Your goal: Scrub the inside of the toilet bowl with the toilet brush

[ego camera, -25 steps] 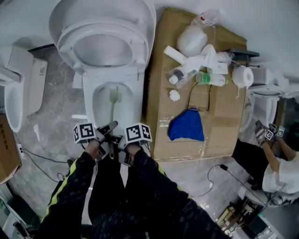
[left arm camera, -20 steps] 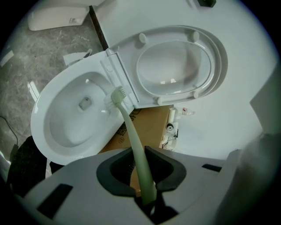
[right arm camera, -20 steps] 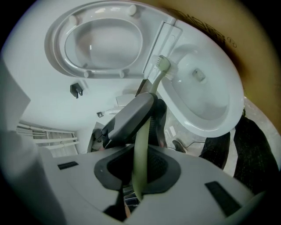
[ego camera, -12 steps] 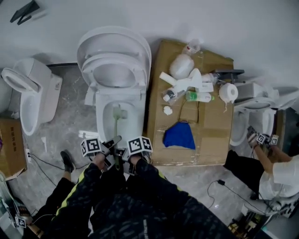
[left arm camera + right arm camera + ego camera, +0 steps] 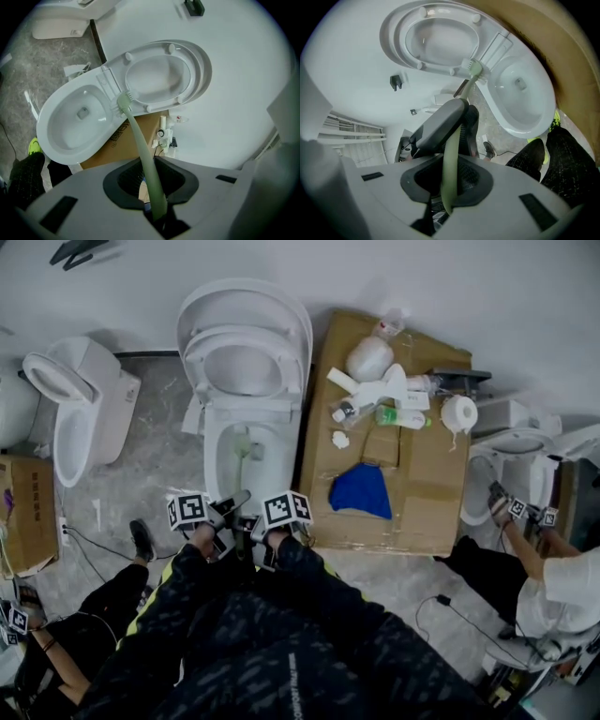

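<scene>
A white toilet (image 5: 214, 457) stands with seat and lid raised. A pale green toilet brush (image 5: 241, 486) reaches from my hands into the bowl, its head (image 5: 246, 448) toward the back of the bowl. My left gripper (image 5: 223, 514) and right gripper (image 5: 262, 531) are side by side at the bowl's front edge, both shut on the handle. In the left gripper view the handle (image 5: 140, 150) runs up from the left gripper (image 5: 152, 187) to the brush head (image 5: 124, 99) by the seat hinge. The right gripper view shows the handle (image 5: 451, 154) in the right gripper (image 5: 446, 187), with the left gripper (image 5: 443, 119) ahead.
A cardboard sheet (image 5: 412, 493) right of the toilet holds bottles, a toilet roll (image 5: 459, 413) and a blue cloth (image 5: 361, 490). Another toilet (image 5: 80, 409) stands at the left and one at the right (image 5: 487, 474). A person (image 5: 553, 577) crouches at the right, another (image 5: 66, 643) at the lower left. Cables cross the floor.
The head view has pulled back and shifted, so the toilet looks smaller and more of the room shows. Both grippers keep their hold on the brush, whose head stays in the bowl.
</scene>
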Tool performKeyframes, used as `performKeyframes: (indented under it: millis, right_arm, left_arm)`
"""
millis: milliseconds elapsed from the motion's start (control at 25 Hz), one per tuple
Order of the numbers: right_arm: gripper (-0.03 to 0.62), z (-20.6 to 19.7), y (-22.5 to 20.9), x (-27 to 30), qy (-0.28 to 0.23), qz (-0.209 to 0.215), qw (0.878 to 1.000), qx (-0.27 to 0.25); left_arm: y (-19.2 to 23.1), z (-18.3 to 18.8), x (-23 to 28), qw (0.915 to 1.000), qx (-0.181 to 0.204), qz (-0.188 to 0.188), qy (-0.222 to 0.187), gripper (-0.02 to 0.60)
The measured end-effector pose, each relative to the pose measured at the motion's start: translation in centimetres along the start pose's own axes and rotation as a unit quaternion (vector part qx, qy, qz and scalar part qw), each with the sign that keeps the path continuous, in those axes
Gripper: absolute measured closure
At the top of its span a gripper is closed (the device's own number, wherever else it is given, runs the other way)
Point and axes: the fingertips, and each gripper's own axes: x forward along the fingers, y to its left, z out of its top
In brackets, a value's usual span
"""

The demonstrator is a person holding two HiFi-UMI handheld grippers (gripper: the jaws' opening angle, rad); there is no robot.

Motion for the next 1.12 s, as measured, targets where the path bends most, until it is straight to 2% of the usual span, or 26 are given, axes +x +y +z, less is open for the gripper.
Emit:
performKeyframes:
  millis: [240,800,1120]
  right_arm:
    - [0.54,-2.5,-0.2,-0.6,-0.003,-0.004,1.0,-0.006]
    - [0.539,-9.4,0.3,-0.8,-0.041,0.0,0.999,-0.028]
    - [0.54,-16.1,0.4,0.6,-0.061,0.009,0.997,-0.055]
  left_arm:
    - [-0.2,-2.2,-0.8,0.9996,-0.004,-0.028,-0.002,0.511]
    - [-0.7,-8.2,-4.9,0.9984,0.027,-0.042,0.026,0.511]
    - [0.2,-13.1,-9.8,0.9969,0.044,-0.054,0.035,0.511]
